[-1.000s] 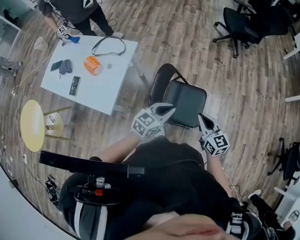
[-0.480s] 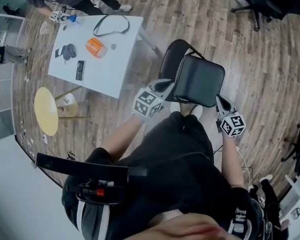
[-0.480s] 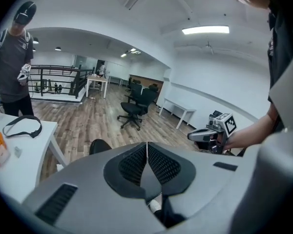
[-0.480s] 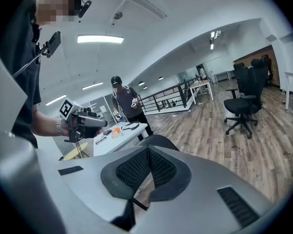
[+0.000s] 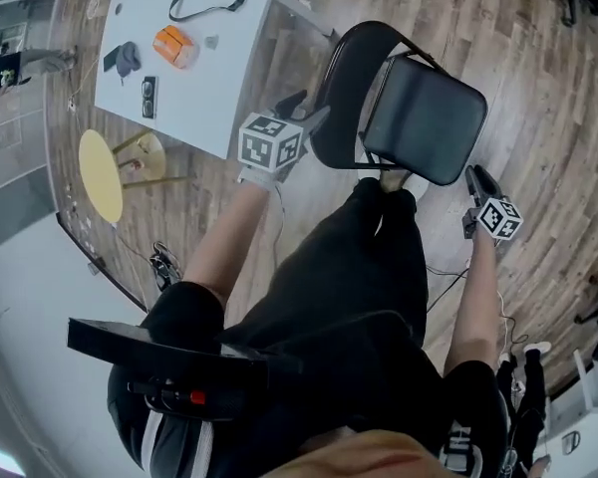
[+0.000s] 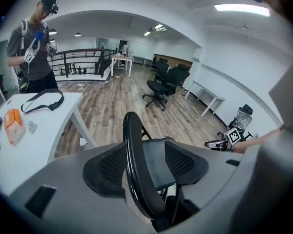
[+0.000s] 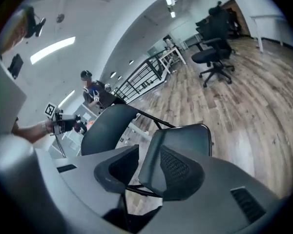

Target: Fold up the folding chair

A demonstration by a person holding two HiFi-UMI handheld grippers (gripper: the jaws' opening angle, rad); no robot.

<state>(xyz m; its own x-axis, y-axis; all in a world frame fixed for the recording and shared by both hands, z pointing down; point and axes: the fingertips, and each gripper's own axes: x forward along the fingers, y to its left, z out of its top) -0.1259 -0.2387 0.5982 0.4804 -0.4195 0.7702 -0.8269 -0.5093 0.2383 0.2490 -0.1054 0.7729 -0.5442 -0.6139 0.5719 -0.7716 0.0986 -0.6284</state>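
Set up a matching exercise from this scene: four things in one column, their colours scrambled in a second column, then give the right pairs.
Things:
1. folding chair
2. round stool
3. table
4. small object lying on the table

Colours:
A. orange
B. black
C. yellow top
D. white

Pairs: 1-B, 2-C, 3-D, 4-A
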